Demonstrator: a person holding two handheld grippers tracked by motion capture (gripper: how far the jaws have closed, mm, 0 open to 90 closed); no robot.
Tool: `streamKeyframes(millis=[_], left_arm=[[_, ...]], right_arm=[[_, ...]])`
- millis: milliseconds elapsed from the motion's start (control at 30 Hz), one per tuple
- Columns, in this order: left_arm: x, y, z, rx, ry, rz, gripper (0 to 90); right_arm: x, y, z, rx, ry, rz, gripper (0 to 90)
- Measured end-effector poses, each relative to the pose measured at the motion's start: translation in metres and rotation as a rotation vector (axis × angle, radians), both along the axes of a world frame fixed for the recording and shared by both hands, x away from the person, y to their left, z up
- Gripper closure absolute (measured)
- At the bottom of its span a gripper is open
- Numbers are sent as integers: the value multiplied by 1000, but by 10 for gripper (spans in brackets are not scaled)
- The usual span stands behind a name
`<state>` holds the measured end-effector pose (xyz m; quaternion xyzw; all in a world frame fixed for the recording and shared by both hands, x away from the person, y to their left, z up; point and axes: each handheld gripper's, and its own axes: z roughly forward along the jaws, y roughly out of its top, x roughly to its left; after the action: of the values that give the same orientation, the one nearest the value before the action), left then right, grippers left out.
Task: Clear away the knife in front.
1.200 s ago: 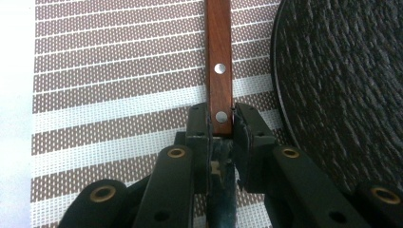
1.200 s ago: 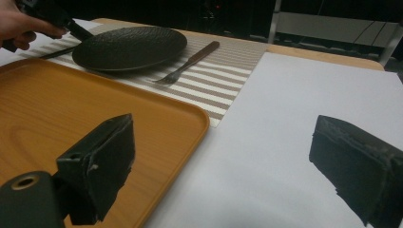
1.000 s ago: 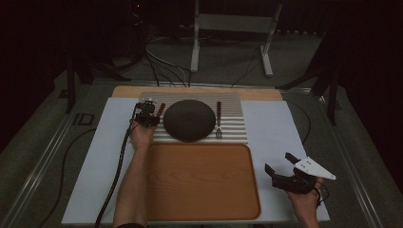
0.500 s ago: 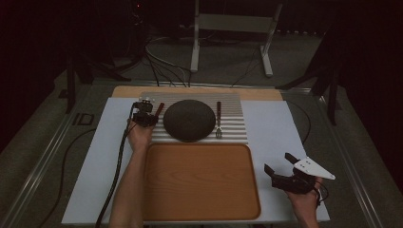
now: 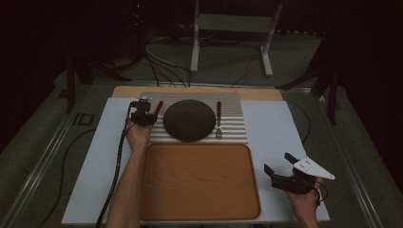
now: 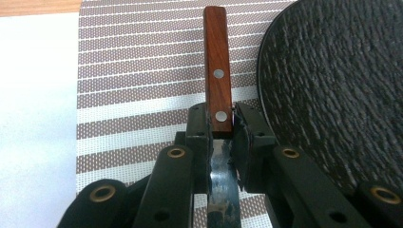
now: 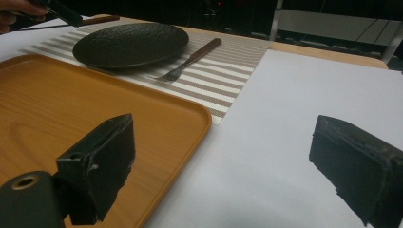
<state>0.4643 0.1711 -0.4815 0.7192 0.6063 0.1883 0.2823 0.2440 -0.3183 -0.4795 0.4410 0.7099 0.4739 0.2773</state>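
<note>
Wood-handled knife (image 5: pixel 157 107) lies on the striped placemat (image 5: pixel 233 118), just left of the dark plate (image 5: pixel 189 119); in the high view the left gripper (image 5: pixel 142 115) reaches forward onto it, forearm extended beside the wooden tray (image 5: pixel 199 180). The right gripper (image 5: pixel 280 173) rests low at the tray's right, jaws wide, nothing between them.

Left gripper view: jaws clamp the knife (image 6: pixel 217 90) where blade meets handle.

Right gripper view: a fork (image 7: pixel 190 59) lies beyond the plate (image 7: pixel 130 43).
</note>
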Motion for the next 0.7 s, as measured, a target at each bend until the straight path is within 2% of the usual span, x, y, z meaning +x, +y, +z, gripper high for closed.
streamKeyframes(millis=[367,700], left_arm=[[-10,1,7,-14,-25,9,782],[-18,-3,18,2,-61,21,783]], right_arm=[[0,1,0,-3,1,2,80],[1,1,-1,-4,2,3,79]])
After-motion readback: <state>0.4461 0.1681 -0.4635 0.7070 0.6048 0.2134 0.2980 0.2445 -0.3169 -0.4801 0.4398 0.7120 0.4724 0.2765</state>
